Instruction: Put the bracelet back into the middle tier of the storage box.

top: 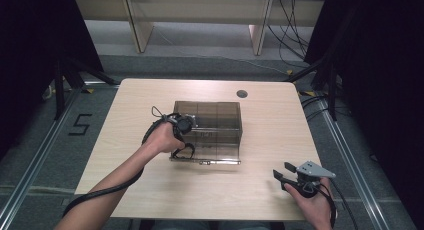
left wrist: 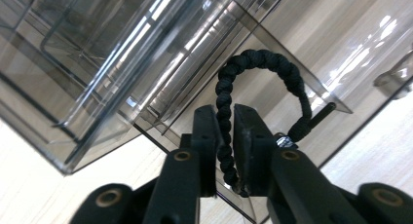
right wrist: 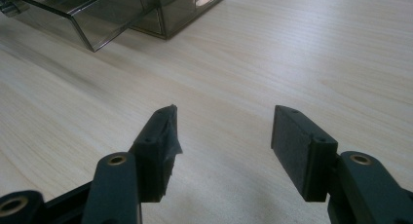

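Observation:
A smoky clear plastic box (top: 218,115) stands mid-table with its drawer (top: 215,149) pulled out toward me. My left gripper (top: 183,141) hangs over the drawer's left end, shut on a black braided bracelet (left wrist: 265,58). The bracelet's cord runs down between the closed jaws of that gripper (left wrist: 225,116), and its loop arches above the drawer's clear wall (left wrist: 292,68). From above, the bracelet (top: 186,152) shows as a dark loop under my hand. My right gripper (top: 283,172) rests near the table's front right, open, with bare wood between its jaws (right wrist: 224,131).
The light wooden table (top: 140,185) has a round cable hole (top: 242,94) at the back right. The box corner and drawer (right wrist: 97,19) lie far ahead-left of the right gripper. Cables trail off the table's edges. Wooden furniture legs (top: 140,30) stand beyond.

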